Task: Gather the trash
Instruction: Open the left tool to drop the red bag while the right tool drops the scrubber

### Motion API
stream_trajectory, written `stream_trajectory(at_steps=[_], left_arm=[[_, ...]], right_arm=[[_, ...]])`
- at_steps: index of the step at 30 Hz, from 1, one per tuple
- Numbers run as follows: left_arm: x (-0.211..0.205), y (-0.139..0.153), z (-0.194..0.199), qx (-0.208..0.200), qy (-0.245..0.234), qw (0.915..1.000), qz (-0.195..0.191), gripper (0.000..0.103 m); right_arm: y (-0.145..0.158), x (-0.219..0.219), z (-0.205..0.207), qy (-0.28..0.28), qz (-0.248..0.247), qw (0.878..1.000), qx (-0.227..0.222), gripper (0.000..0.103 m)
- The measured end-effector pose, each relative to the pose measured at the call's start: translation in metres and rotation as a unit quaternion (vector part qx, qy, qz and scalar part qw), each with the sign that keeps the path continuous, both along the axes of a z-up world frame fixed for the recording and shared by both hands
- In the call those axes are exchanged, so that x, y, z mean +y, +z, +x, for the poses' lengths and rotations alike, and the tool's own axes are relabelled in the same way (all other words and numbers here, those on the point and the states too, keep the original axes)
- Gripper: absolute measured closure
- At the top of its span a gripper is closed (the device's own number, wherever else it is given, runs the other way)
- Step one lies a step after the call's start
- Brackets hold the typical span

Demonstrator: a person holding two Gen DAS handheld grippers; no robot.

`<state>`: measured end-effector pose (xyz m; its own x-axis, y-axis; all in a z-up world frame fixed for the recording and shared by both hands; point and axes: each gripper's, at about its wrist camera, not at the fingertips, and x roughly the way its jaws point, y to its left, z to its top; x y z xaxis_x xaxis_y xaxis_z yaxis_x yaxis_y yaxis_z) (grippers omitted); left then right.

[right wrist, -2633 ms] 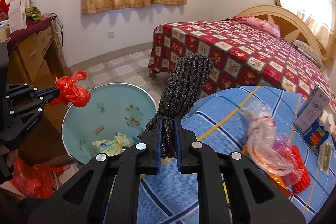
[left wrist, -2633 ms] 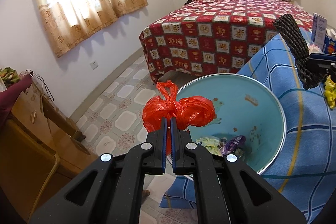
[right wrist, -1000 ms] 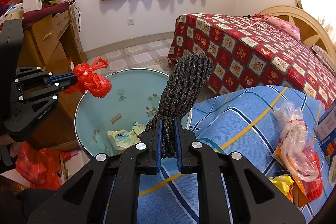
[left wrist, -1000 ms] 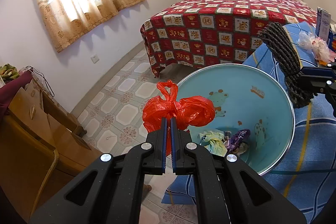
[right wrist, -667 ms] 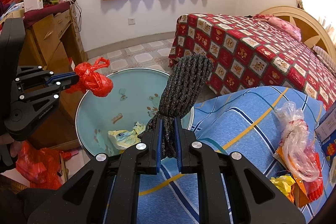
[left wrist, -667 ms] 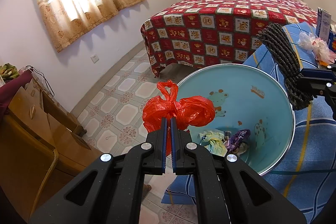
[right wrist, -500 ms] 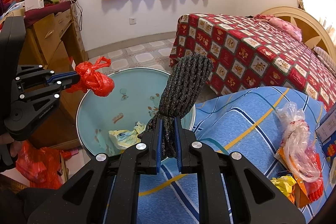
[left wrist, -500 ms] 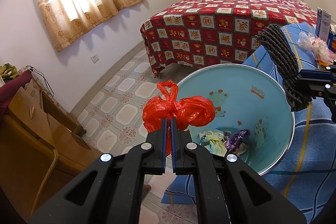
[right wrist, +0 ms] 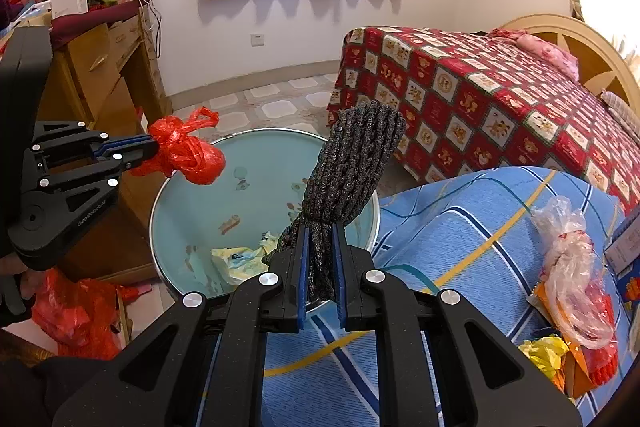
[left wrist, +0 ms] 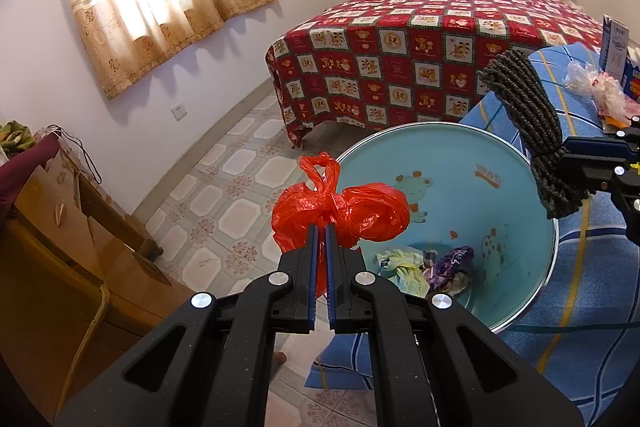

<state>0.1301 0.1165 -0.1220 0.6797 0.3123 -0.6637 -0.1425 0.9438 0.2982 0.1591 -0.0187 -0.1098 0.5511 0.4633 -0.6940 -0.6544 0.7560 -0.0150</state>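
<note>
My left gripper (left wrist: 320, 227) is shut on a knotted red plastic bag (left wrist: 360, 213) and holds it above the near rim of a light blue bin (left wrist: 516, 163). It also shows in the right wrist view (right wrist: 150, 147) with the red bag (right wrist: 184, 155). My right gripper (right wrist: 320, 227) is shut on a dark grey rope bundle (right wrist: 352, 167), held upright over the bin's edge (right wrist: 376, 223). The bundle shows in the left wrist view (left wrist: 528, 115). Crumpled wrappers (left wrist: 424, 267) lie in the bin.
A blue striped cloth covers the table (right wrist: 472, 247), with a clear plastic bag (right wrist: 568, 267), yellow and orange wrappers (right wrist: 548, 351) and cartons (left wrist: 616, 43) on it. A bed with a red quilt (left wrist: 420, 39) stands behind. A wooden cabinet (left wrist: 52, 247) is at left. Red bags (right wrist: 76, 319) lie on the floor.
The right gripper with the rope bundle has moved left, closer over the bin. The left gripper with the red bag has stayed almost still.
</note>
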Motion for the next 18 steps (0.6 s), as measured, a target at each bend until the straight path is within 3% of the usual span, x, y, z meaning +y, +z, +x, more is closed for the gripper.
stream_trajectory(at_steps=[3, 4, 5, 8, 13, 15, 18], left_arm=[[-0.005, -0.001, -0.001, 0.001, 0.002, 1.0000, -0.008, 0.090], [-0.005, 0.000, -0.002, 0.001, 0.002, 1.0000, -0.010, 0.074], [-0.007, 0.000, -0.003, -0.002, 0.002, 1.0000, -0.007, 0.067], [-0.008, 0.000, -0.003, -0.001, 0.000, 0.9999, -0.010, 0.066], [-0.006, 0.001, -0.003, 0.000, 0.000, 0.9999, -0.011, 0.055], [-0.006, 0.001, -0.003, -0.001, 0.001, 1.0000, -0.010, 0.045], [-0.006, 0.001, -0.004, -0.003, 0.003, 0.9999, -0.009, 0.038]], right_arm=[[-0.001, 0.000, 0.000, 0.008, 0.006, 1.000, 0.001, 0.085], [-0.001, -0.001, 0.000, 0.008, 0.006, 1.000, 0.002, 0.075], [-0.001, -0.001, 0.000, 0.008, 0.008, 1.000, 0.003, 0.066], [-0.003, -0.003, 0.000, 0.003, 0.009, 1.000, 0.003, 0.061], [-0.003, -0.008, -0.001, -0.003, 0.013, 1.000, 0.004, 0.054], [-0.003, -0.008, -0.001, -0.005, 0.015, 1.000, 0.005, 0.052], [-0.004, -0.010, -0.001, -0.006, 0.016, 1.000, 0.004, 0.047]])
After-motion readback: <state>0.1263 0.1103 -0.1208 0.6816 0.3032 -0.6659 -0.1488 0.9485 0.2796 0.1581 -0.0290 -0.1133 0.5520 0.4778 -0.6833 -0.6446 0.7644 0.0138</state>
